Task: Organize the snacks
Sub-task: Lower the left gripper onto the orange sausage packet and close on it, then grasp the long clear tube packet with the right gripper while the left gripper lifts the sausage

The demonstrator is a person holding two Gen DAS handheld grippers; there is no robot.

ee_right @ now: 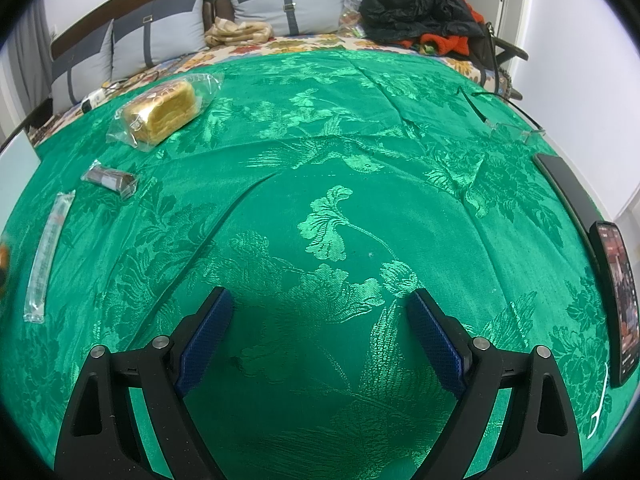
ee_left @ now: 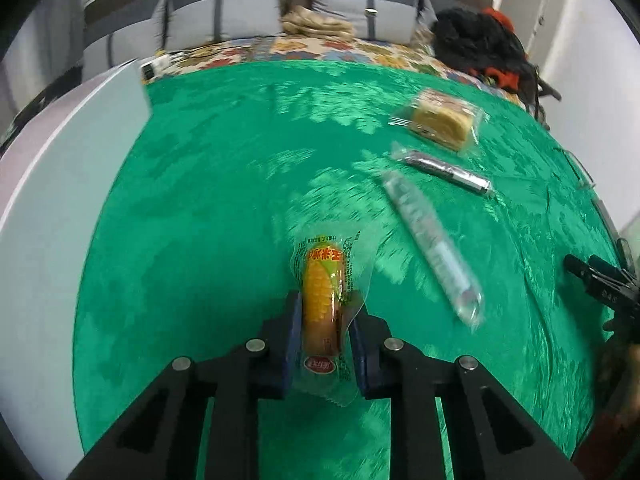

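My left gripper [ee_left: 325, 300] is shut on a corn-printed sausage snack [ee_left: 322, 300] in clear wrap, its blue pads pressing both sides above the green cloth [ee_left: 200, 240]. To its right lie a long clear stick pack [ee_left: 430, 242], a dark bar in clear wrap [ee_left: 448, 170] and a wrapped cake slice [ee_left: 440, 122]. In the right wrist view my right gripper [ee_right: 320, 300] stands open over bare green cloth [ee_right: 320, 160] with nothing between its fingers. The same cake slice [ee_right: 162, 114], dark bar [ee_right: 110, 180] and stick pack [ee_right: 48, 256] lie far left there.
A white surface [ee_left: 60, 200] borders the cloth on the left. A phone [ee_right: 618, 296], a dark flat device [ee_right: 568, 188] and clear glasses [ee_right: 516, 128] lie along the cloth's right edge. Pillows [ee_right: 160, 36] and a heap of black and red clothes [ee_right: 424, 4] sit behind.
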